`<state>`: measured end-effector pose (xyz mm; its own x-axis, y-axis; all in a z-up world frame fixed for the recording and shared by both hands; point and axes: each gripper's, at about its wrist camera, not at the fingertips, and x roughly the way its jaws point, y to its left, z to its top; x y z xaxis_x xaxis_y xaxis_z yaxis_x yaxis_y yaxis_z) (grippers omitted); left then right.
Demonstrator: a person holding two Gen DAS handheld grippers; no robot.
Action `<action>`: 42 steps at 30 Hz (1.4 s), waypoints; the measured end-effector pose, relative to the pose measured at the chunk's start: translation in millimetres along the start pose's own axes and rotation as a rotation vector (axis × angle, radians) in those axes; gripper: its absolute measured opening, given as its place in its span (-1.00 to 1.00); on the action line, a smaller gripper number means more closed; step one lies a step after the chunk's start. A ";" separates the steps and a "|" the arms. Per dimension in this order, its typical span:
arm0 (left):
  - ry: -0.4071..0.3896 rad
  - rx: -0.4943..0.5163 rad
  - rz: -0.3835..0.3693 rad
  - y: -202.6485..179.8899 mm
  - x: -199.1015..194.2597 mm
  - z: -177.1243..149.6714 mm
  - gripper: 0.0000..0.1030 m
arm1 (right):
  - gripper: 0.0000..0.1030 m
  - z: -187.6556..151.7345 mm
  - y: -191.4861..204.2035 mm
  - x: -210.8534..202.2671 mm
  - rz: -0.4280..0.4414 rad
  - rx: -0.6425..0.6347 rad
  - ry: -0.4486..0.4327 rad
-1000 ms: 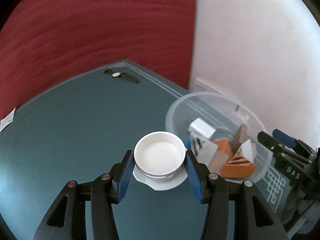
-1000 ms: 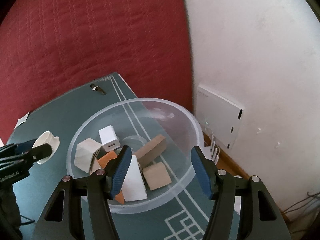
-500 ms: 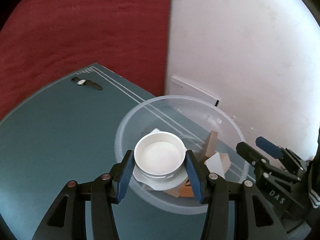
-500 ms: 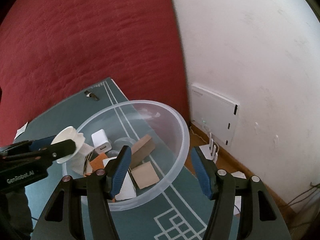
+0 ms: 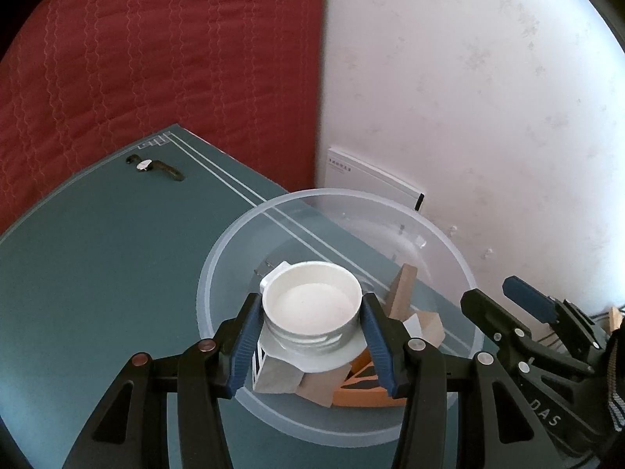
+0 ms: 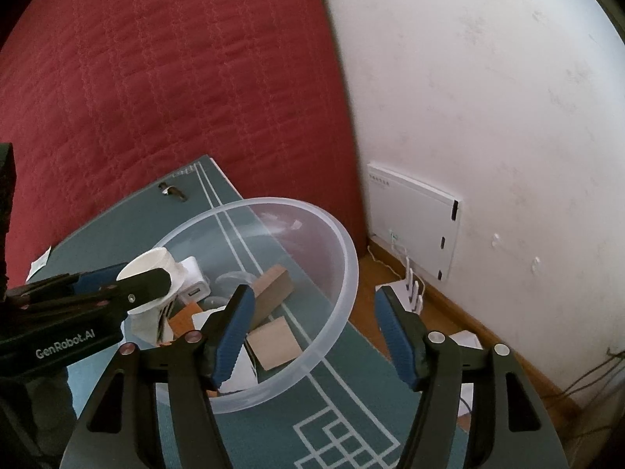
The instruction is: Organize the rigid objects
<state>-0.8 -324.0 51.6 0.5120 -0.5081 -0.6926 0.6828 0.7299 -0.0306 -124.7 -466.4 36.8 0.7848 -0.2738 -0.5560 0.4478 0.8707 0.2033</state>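
Clamping a round white container between its blue pads, the left gripper holds it above the inside of the clear plastic bowl, open mouth facing up. Both pads press on the container's sides. In the right wrist view the same container hangs over the bowl's left part, above the things already inside.

The bowl stands on a teal mat near the mat's right edge. In it lie a white charger, a long wooden block, a square wooden block, an orange striped wedge and a pale grey-white block. Some pieces overlap, so which touch which is hard to say.

The right gripper has its jaws apart with nothing pressed between them; they have just been opening. It sits at the bowl's near right rim, its left finger over the inside and its right finger outside.

A wristwatch lies at the mat's far corner, well apart from the bowl. Behind are a red quilted surface and a white wall with a white panel.
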 end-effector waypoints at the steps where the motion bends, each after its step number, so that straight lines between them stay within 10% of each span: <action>1: 0.001 0.000 -0.001 -0.6 -0.4 -0.2 0.04 | 0.27 0.1 0.0 -0.1 0.000 0.000 -0.001; 13: -0.004 0.002 0.011 -1.1 -0.5 -0.1 0.07 | 0.28 0.0 0.2 -0.3 -0.001 0.000 0.000; 24: -0.029 -0.011 0.064 7.0 -10.5 -4.3 0.70 | 0.31 -2.3 -0.7 -3.3 -0.002 -0.004 0.002; 27: -0.041 -0.022 0.085 12.9 -14.6 -5.4 0.96 | 0.49 -2.3 -1.1 -4.8 -0.003 -0.001 -0.002; 42: -0.044 -0.080 0.205 56.9 -36.2 -24.9 0.98 | 0.94 -10.7 14.1 -14.9 -0.009 0.000 0.012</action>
<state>6.5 -252.7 57.0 0.6590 -0.3635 -0.6585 0.5197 0.8529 0.0493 -134.7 -445.6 39.3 0.7756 -0.2769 -0.5672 0.4548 0.8683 0.1979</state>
